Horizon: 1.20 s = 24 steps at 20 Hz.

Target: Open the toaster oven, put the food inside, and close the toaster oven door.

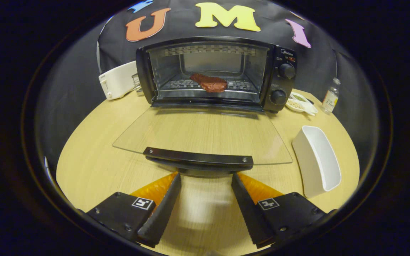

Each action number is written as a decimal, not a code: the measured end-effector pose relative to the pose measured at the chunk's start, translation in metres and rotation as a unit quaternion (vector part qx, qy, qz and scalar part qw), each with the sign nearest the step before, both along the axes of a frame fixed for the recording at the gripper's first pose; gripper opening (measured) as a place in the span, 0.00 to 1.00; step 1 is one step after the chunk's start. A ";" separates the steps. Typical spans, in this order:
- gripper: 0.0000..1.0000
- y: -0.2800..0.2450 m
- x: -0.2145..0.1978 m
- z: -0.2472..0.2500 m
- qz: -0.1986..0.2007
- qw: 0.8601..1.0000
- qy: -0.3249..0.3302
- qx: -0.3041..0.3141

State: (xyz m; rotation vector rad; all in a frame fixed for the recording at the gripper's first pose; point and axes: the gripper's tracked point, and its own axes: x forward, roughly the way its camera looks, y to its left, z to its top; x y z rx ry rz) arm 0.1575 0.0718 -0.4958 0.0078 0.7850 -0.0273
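Toaster oven point(215, 73) at back of round wooden table point(94, 156), glass door point(205, 133) folded down flat toward viewer. Slab of meat point(209, 83) already on rack inside. Gripper point(205, 181) empty, fingers spread wide, tips just short of door's dark handle bar point(198, 158). Door likely stiff, hinged, moderately light; glass smooth, breakable. Best hold: handle bar, lifted from below. White container point(317, 160) beside door at right; white toaster point(117, 80) left of oven.

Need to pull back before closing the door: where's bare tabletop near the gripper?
Bare wood lies between the open gripper fingers and left of the lowered glass door. Right is tighter: the white tray sits there, small dishes and bottle beyond.
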 end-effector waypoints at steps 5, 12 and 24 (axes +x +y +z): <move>0.92 0.003 0.003 0.033 0.013 1.000 -0.010 0.010; 0.92 -0.001 0.026 0.096 0.037 0.998 -0.057 -0.002; 0.92 -0.012 0.084 0.152 0.045 0.993 -0.106 -0.016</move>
